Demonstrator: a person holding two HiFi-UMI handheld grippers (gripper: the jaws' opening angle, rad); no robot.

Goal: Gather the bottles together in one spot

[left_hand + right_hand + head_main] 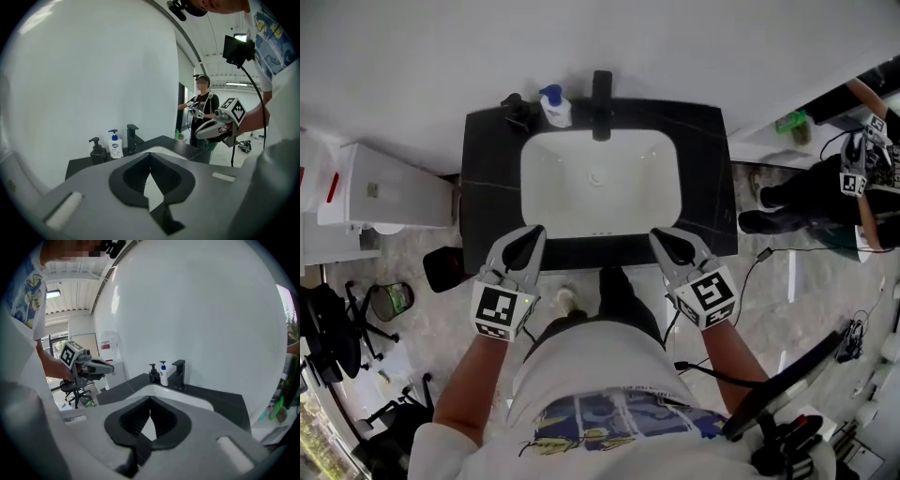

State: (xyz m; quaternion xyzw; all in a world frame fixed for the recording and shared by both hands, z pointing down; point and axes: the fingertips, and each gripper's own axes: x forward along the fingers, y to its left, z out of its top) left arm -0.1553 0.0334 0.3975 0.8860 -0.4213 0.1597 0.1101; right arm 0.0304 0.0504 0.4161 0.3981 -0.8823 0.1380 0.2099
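Two bottles stand side by side at the back left corner of the black counter (487, 187): a white bottle with a blue pump (555, 108) (115, 145) (163, 374) and a black pump bottle (518, 112) (98, 151) (153, 373). They are just left of the black faucet (601, 103). My left gripper (532, 234) (150, 155) hovers over the counter's front edge at the left. It is shut, with nothing between its jaws. My right gripper (662, 236) (150, 400) is level with it at the right, also shut and holding nothing. Both are far from the bottles.
A white sink (600, 183) fills the middle of the counter. A white cabinet (380, 192) stands to the left, with an office chair (333, 328) on the floor below it. Another person (825, 197) stands at the right by a white ledge with a green bottle (792, 123).
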